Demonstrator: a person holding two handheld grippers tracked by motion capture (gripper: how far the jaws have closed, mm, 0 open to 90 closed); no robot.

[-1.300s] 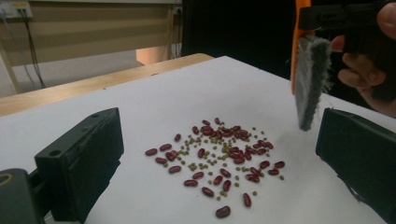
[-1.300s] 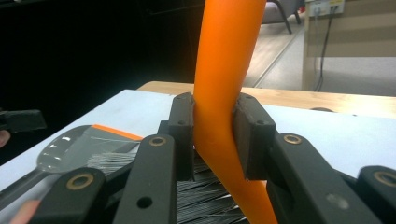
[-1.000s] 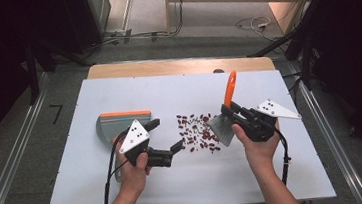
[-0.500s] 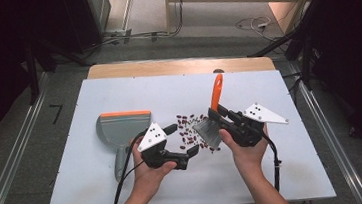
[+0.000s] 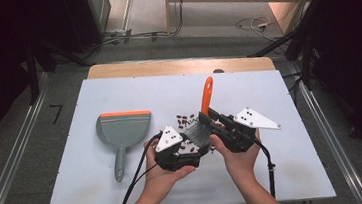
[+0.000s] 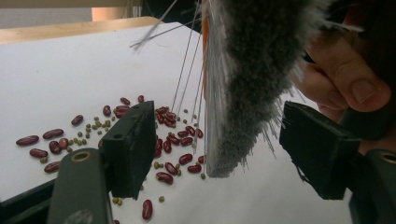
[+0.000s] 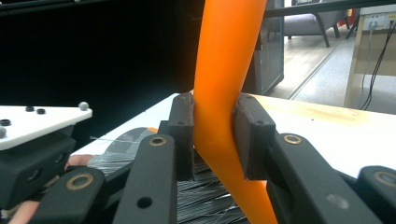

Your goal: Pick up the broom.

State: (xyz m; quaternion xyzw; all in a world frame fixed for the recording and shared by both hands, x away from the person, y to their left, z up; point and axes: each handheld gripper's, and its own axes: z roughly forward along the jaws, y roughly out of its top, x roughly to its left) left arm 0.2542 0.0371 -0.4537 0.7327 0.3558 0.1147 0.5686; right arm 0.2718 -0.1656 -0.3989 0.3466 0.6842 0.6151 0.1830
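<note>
Both hands have drawn in toward the middle, and the left gripper (image 6: 215, 154) has just been closing its jaws, which now stand apart either side of the brush (image 6: 252, 88) bristles without pressing them. The right gripper (image 7: 212, 135) is clamped on the brush's orange handle, bristles hanging above the beans (image 6: 173, 140) scattered on the worktop (image 5: 286, 172). The dustpan (image 5: 123, 130) lies well apart at the left. Sweeping looks not yet begun; next, the left gripper probably fetches the dustpan.

Orange-handled brush (image 5: 206, 95) with grey bristles, dark red beans (image 6: 173, 140), grey orange-edged dustpan (image 5: 123, 130).
</note>
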